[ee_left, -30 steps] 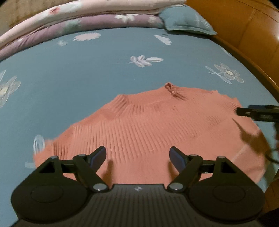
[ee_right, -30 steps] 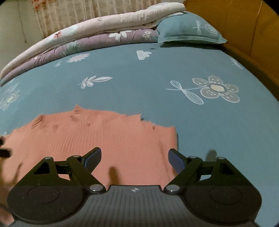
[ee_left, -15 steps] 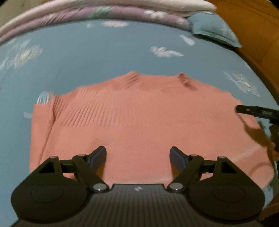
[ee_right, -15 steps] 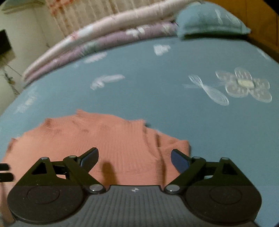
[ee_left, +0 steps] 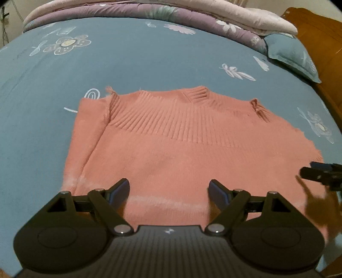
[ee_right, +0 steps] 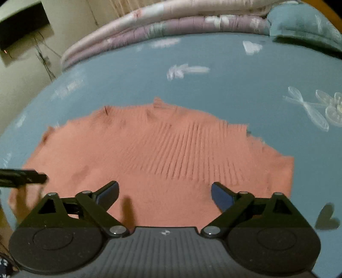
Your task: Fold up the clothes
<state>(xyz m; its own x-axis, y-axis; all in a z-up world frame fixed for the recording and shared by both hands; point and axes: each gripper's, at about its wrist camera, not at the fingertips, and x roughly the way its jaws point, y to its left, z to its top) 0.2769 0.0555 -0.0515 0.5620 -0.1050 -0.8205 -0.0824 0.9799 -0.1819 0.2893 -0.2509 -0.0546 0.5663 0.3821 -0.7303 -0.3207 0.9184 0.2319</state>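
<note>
A salmon-pink ribbed knit sweater [ee_left: 188, 145] lies flat on the blue bed sheet [ee_left: 128, 59], collar to the far side and its sleeves folded in. My left gripper [ee_left: 168, 190] hovers open over the sweater's near hem with nothing between its fingers. The right gripper's tip [ee_left: 320, 174] pokes in at the right edge of the left wrist view. In the right wrist view the same sweater [ee_right: 162, 154] fills the middle, blurred. My right gripper [ee_right: 164, 192] stands over the near hem, its jaws opening wide and empty. The left gripper's tip [ee_right: 23, 178] shows at the left edge.
Folded quilts in pink and purple [ee_left: 171, 15] are stacked along the far side of the bed, with a blue pillow [ee_left: 290, 55] beside a wooden headboard [ee_left: 320, 42]. A wall and a dark shelf [ee_right: 21, 27] lie beyond the bed's left corner.
Both cameras swung and rolled so the sweater now sits more squarely ahead and nearer. The right gripper's jaws spread wider. The sweater itself has not shifted.
</note>
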